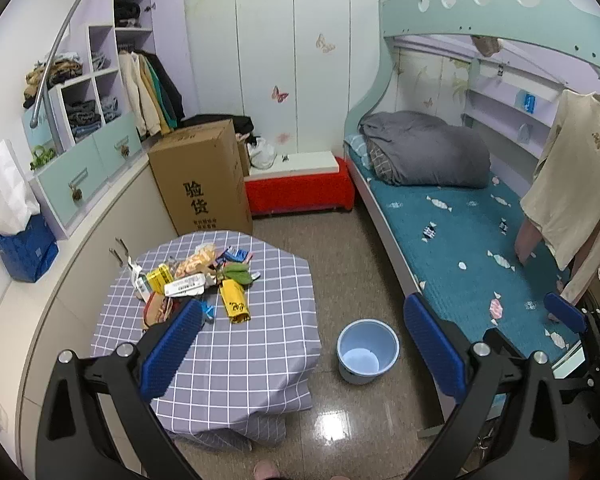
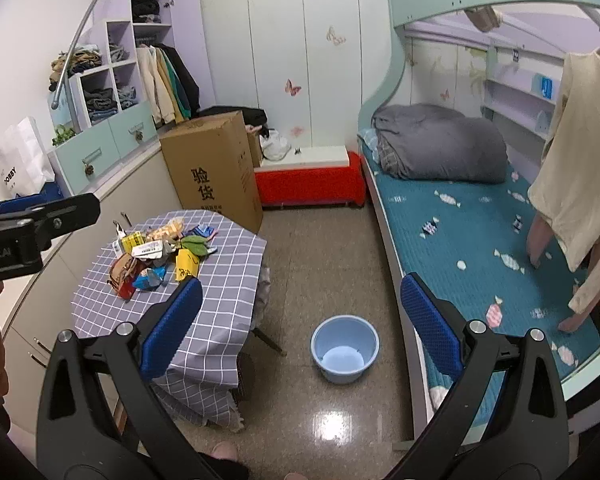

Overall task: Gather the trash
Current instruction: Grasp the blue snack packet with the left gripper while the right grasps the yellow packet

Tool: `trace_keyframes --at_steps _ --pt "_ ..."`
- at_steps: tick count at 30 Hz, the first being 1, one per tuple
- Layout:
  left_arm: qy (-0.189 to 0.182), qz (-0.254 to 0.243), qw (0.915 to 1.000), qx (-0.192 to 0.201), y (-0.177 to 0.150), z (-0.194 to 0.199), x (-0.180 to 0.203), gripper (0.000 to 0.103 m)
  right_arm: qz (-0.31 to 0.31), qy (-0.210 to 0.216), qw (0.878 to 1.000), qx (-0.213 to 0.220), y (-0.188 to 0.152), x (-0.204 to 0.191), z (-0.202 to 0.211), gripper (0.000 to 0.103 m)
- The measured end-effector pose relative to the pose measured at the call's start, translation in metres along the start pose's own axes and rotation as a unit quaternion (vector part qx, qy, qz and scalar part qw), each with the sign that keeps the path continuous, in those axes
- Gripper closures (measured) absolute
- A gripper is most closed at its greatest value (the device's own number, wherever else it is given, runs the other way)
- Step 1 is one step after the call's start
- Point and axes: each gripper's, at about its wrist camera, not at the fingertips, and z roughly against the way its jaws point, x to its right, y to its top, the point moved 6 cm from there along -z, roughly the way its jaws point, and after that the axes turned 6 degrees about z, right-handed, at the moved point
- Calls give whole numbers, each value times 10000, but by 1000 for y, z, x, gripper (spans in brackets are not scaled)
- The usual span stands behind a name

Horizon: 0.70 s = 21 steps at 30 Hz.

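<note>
Grey-checked tablecloth [image 1: 236, 344], pale-blue bucket [image 1: 367, 350], teal candy-print mattress [image 1: 472, 248].

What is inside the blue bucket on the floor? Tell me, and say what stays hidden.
The blue bucket looks empty: only its pale, shiny bottom shows, no trash yet. The near inner wall is hidden behind the rim. The trash pile lies on the checked tablecloth.

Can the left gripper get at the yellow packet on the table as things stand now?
Probably yes. The left gripper is open and holds nothing, and the yellow packet lies uncovered at the near edge of the trash pile on the table. Nothing stands between.
</note>
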Motion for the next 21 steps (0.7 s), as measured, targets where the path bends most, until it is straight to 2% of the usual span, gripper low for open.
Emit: trace_keyframes --at_steps 5,11,14,18,21 --pt "-39 122 9993 -339 -6 -27 -17 4 -212 180 9987 -431 -5 -6 -32 6" --pt "-107 354 9956 -861 -18 -74 -53 4 -408 661 9925 -940 -13 -33 -83 6" --pt "-97 626 9910 -1176 -28 -107 -88 4 -352 680 9901 -1172 -14 -54 -115 6" --pt "-141 1159 9792 -1661 -45 -157 -150 4 -124 696 9857 -1529 -13 -90 -166 6" --pt "9 1409 9713 -1918 -57 -190 -201 4 -102 712 9813 -1786 -17 -116 -202 6"
